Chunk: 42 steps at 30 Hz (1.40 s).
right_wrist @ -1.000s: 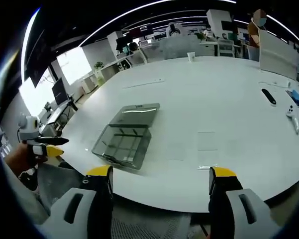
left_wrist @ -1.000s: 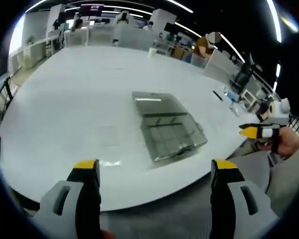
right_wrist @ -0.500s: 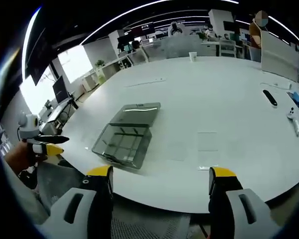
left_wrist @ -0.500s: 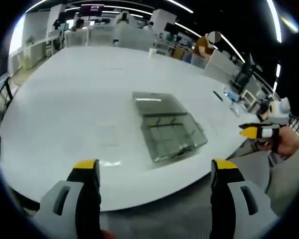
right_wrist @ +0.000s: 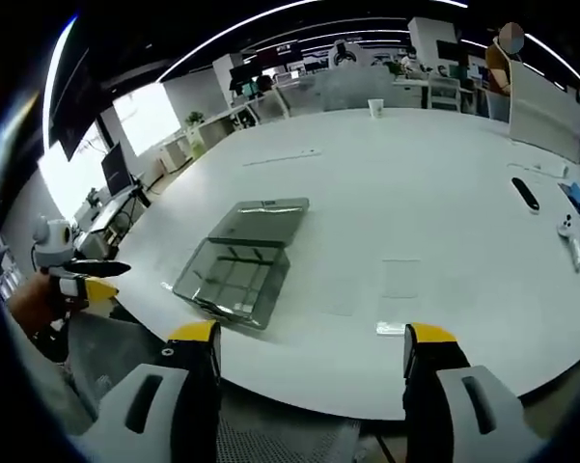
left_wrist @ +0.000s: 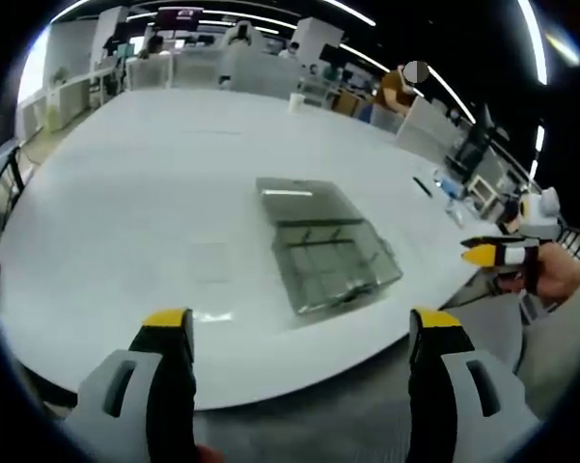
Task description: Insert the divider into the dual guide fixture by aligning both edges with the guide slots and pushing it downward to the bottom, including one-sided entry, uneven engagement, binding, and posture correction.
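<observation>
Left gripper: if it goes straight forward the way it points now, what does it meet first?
Probably the near edge of the white table, then the clear box further in. The left gripper is open, off the table; depth is uncertain.

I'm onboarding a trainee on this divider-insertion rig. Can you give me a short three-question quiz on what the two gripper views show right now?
1. True or false: the clear box on the white table has its lid open and lying flat.
2. Multiple choice: the left hand-held gripper is A) shut on a divider, B) open and holding nothing, C) pressed inside the box.
3. Short answer: in the right gripper view, what lies on the table between the right hand-held gripper and the far edge, to the right of the box?

Key:
1. True.
2. B.
3. Flat clear divider pieces; farther right, a dark remote-like object.
</observation>
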{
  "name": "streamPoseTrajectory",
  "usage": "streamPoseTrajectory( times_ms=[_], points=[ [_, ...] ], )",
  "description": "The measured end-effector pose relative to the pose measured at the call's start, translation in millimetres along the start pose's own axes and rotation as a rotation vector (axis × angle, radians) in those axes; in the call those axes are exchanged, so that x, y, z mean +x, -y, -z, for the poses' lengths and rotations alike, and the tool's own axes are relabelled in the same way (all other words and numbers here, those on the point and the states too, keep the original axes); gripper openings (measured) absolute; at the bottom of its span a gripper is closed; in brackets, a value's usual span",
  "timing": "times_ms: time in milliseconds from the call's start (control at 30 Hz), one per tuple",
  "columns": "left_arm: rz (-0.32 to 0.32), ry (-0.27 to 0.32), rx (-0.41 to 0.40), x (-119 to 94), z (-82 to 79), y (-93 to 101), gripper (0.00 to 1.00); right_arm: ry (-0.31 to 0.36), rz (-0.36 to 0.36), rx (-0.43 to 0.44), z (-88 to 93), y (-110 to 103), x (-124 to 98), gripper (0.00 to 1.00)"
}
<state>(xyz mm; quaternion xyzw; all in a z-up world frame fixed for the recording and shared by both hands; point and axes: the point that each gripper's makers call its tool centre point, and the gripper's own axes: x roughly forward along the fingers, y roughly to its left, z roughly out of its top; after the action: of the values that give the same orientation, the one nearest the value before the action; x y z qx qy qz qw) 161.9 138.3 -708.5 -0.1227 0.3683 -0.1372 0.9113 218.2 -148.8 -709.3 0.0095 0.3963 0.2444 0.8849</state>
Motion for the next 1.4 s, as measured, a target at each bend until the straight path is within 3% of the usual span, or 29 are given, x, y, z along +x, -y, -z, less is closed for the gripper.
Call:
streamPoseTrajectory(
  times_ms=[767,1400],
  points=[
    [0.031,-0.006,0.000,9,0.3,11.6,0.90,-0.056,0.014,-0.044,-6.9,27,22,0.68],
    [0.028,-0.016,0.002,14,-2.1,10.2,0.90,-0.108,0.038,-0.053,-10.8,53,47,0.58]
  ],
)
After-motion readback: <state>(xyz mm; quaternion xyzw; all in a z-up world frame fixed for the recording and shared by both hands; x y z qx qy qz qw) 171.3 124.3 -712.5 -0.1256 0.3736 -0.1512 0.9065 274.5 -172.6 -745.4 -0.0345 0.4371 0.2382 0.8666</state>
